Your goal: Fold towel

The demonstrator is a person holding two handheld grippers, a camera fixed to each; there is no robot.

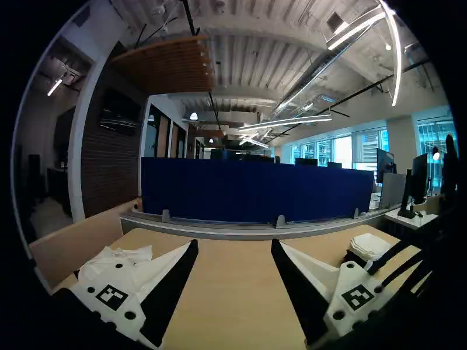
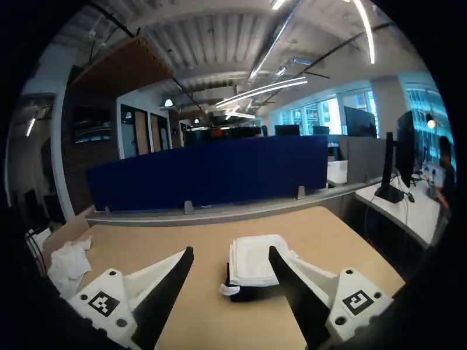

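Note:
A crumpled white towel (image 1: 119,258) lies at the left of the wooden table (image 1: 233,291), partly behind my left gripper's left finger. My left gripper (image 1: 233,248) hovers open over bare table with nothing between its fingers. A stack of folded white towels (image 1: 368,245) rests at the right on a dark object. In the right gripper view that folded stack (image 2: 252,259) lies on a small black tray (image 2: 239,290), just ahead of my open right gripper (image 2: 230,254). The crumpled towel (image 2: 69,263) sits far left there.
A blue partition (image 1: 257,189) on a grey rail (image 1: 251,226) closes off the table's far edge. Desks with monitors (image 2: 403,151) stand to the right, and a person (image 2: 446,169) sits there. A cardboard-coloured panel (image 1: 76,242) borders the table's left side.

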